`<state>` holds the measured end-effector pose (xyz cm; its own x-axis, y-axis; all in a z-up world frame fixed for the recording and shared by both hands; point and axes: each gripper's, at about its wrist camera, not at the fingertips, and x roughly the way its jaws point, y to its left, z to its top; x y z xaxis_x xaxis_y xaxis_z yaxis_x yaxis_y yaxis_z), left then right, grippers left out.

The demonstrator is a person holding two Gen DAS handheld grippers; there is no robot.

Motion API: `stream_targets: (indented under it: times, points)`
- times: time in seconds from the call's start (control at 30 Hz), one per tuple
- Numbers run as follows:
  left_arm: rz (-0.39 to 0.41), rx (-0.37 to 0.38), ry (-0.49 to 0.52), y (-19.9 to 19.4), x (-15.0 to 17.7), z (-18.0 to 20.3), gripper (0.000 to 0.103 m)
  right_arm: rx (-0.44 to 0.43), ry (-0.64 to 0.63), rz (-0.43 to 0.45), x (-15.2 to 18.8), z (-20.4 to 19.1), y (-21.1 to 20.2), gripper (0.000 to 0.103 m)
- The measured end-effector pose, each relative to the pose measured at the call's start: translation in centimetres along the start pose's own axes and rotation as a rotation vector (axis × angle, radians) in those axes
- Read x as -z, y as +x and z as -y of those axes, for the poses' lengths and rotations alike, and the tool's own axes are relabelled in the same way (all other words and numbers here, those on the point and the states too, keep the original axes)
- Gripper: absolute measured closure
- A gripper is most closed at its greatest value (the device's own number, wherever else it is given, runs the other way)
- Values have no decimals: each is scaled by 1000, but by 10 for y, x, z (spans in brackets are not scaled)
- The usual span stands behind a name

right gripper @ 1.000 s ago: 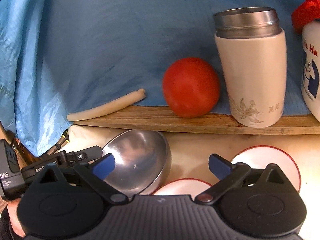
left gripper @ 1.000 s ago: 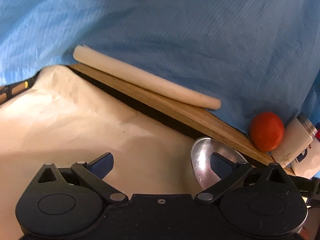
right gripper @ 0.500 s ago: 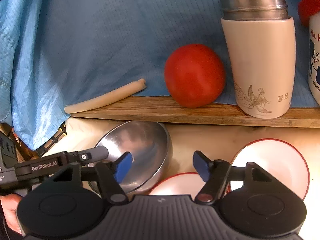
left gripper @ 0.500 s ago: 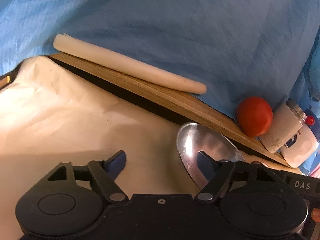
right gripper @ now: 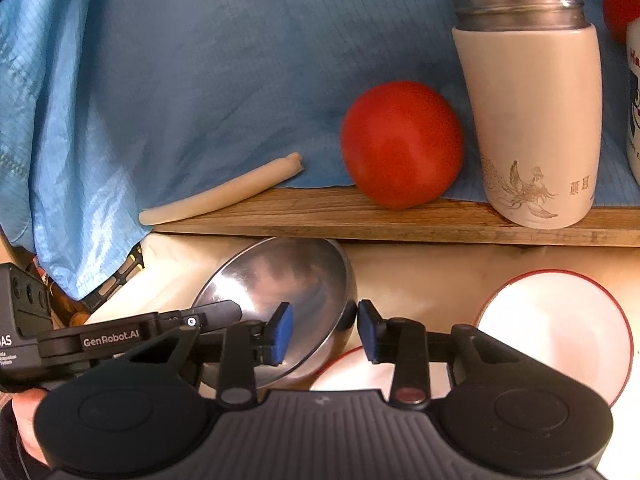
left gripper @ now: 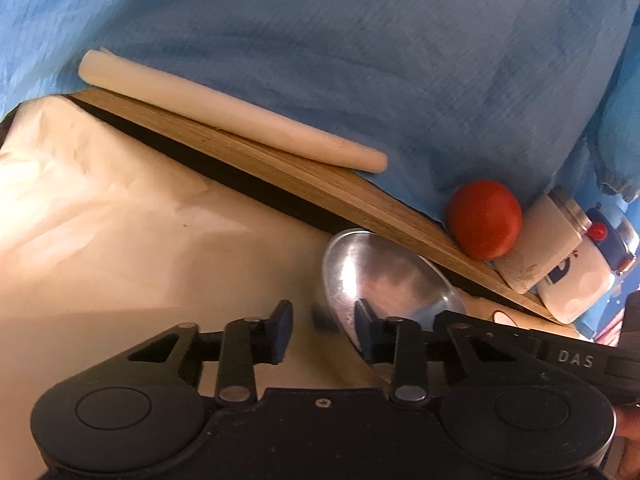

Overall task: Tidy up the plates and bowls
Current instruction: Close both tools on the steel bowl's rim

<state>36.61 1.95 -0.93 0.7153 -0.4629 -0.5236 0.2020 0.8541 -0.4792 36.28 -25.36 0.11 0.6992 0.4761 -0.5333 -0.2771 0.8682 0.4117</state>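
Observation:
A steel bowl [right gripper: 288,292] sits tilted on the cream cloth, below the wooden ledge; it also shows in the left wrist view [left gripper: 384,284]. My right gripper [right gripper: 324,332] straddles the bowl's right rim, its jaws narrowed but still apart from the wall. My left gripper [left gripper: 322,330] straddles the bowl's left rim, jaws narrowed with a gap remaining. Two white bowls with red rims lie right of the steel bowl: one [right gripper: 560,328] in full view, one [right gripper: 352,372] partly hidden behind my right gripper.
A wooden ledge [right gripper: 360,216] runs along the back under blue fabric. On it stand a tomato [right gripper: 400,144], a cream tumbler [right gripper: 532,120], a white bottle [right gripper: 634,100] and a pale roll [right gripper: 220,194]. Cream cloth [left gripper: 120,240] covers the table.
Both grippers have narrowed their jaws around the steel bowl's opposite rims. The right gripper has moved closer to the bowl and ledge.

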Motion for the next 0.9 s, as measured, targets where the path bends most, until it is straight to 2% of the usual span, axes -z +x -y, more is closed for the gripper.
stream_targets:
  times: [0.07, 0.27, 0.4, 0.9]
  points:
    - [1, 8, -6, -1, 0, 0, 76, -8, 9, -5, 0, 1, 0, 67]
    - [-2, -12, -39, -2, 0, -3, 79, -31, 15, -26, 1, -1, -1, 71]
    - [-3, -54, -52, -6, -3, -3, 81, -60, 26, -52, 2, -2, 1, 77]
    - [42, -95, -30, -32, -4, 11, 84, -82, 12, -32, 4, -12, -11, 78]
